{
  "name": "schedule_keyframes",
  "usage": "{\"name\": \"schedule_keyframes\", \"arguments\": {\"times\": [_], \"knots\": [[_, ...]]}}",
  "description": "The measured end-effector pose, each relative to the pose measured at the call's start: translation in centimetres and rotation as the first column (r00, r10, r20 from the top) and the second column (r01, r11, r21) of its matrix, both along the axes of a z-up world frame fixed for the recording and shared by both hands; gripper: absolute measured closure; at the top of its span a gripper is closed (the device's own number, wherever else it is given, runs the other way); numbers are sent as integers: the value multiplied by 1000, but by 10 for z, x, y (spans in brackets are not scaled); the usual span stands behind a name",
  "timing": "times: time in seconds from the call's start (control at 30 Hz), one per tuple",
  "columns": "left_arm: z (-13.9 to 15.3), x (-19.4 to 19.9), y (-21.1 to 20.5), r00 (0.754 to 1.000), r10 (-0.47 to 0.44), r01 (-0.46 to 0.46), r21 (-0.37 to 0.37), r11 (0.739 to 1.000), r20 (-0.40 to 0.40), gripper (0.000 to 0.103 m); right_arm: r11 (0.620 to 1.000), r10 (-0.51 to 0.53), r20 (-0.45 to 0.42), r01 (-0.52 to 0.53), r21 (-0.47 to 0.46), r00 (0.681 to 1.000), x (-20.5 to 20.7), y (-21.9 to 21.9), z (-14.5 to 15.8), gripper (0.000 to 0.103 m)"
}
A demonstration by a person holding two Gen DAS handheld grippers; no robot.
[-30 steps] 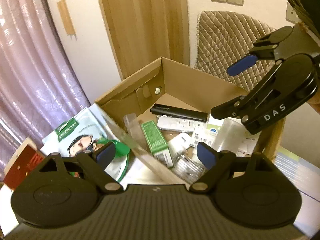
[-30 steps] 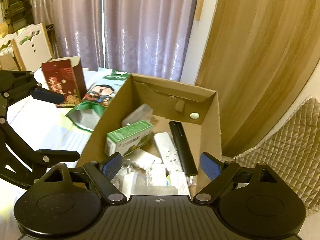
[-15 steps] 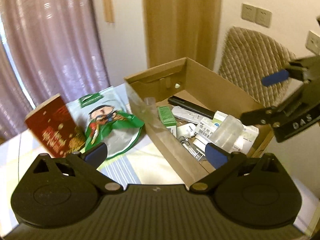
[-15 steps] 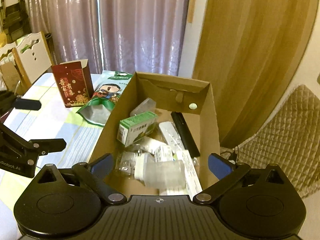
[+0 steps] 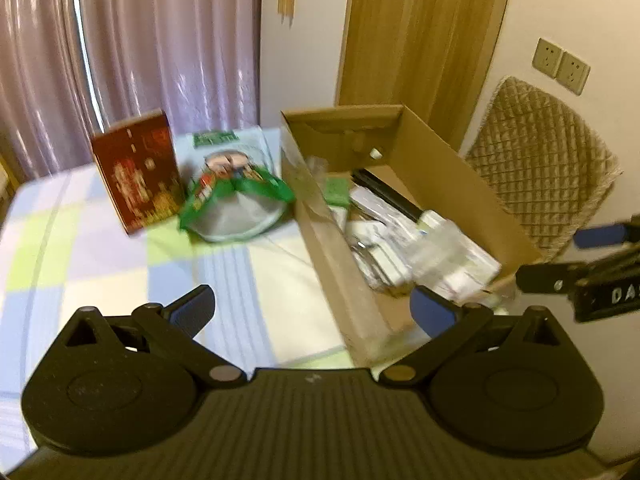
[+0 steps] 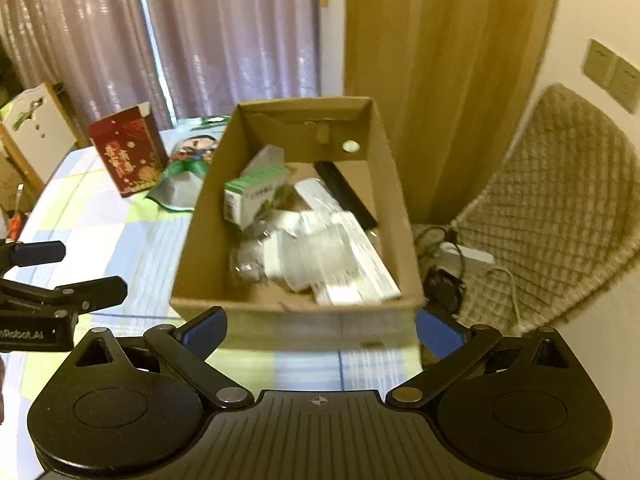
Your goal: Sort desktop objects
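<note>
An open cardboard box (image 6: 200,220) (image 5: 488,200) stands on the checked tablecloth, holding a green-and-white carton (image 6: 256,196), a black bar (image 6: 346,196), white packets and a clear plastic container (image 6: 316,252). A red gift bag (image 5: 136,172) (image 6: 128,148) and a green cartoon pouch (image 5: 236,188) (image 6: 188,160) lie left of the box. My left gripper (image 5: 312,310) hangs open over the cloth near the box's front corner. In front of the box's near wall my right gripper (image 6: 320,332) is open too, holding nothing.
A quilted chair (image 6: 560,208) (image 5: 536,172) stands right of the table, with cables and a power strip (image 6: 460,256) on the floor. Curtains (image 5: 140,40) and a wooden door (image 6: 440,60) are behind. A white chair back (image 6: 36,124) sits at far left.
Both grippers have pulled back and up from the box. The clear container now lies in the box among the packets. More tablecloth shows in the left wrist view.
</note>
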State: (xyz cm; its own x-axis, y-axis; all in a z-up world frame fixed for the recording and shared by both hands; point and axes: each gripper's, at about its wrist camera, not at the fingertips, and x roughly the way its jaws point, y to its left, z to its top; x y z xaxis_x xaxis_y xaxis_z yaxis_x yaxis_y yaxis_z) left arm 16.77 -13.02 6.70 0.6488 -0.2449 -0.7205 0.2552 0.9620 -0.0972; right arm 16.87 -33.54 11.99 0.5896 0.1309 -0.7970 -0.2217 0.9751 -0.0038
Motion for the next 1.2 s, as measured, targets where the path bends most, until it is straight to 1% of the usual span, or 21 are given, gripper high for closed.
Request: {"name": "schedule_keyframes", "arguments": {"times": [0.23, 0.33, 0.4, 0.5, 0.63, 0.8, 0.87, 0.93, 1.03, 1.2], "knots": [[0, -31, 2, 997, -67, 66, -31, 997, -42, 1, 997, -70, -21, 69, -27, 997, -38, -6, 3, 0], [1, -42, 3, 996, -81, 79, -38, 996, -38, 1, 997, -74, -22, 73, -34, 997, -47, -6, 3, 0], [3, -50, 2, 997, -75, 75, -31, 997, -18, 1, 997, -72, -24, 72, -25, 997, -48, -7, 1, 0], [6, -59, 1, 999, -39, 39, -5, 999, 4, 1, 998, -61, -35, 60, -13, 998, -46, -8, -3, 0], [4, -63, -2, 1000, 12, -12, 11, 1000, 3, 1, 1000, -11, -40, 10, -19, 999, -40, -9, -7, 0], [-4, -66, -17, 997, 75, -75, 65, 995, -1, 1, 999, 44, -56, -46, -26, 997, -31, -19, -12, 0], [-6, -67, -22, 993, 119, -117, 62, 991, -22, 1, 997, 68, -59, -71, -38, 996, -29, -22, -14, 0], [-7, -68, -28, 989, 143, -141, 43, 989, -35, 1, 995, 86, -67, -89, -49, 994, -28, -26, -18, 0], [-6, -70, -35, 980, 195, -193, 44, 980, -39, 1, 994, 101, -78, -104, -38, 992, -27, -33, -21, 0], [-4, -70, -42, 972, 229, -227, 36, 973, -49, 1, 995, 102, -72, -104, -15, 992, -25, -41, -18, 0]]}}
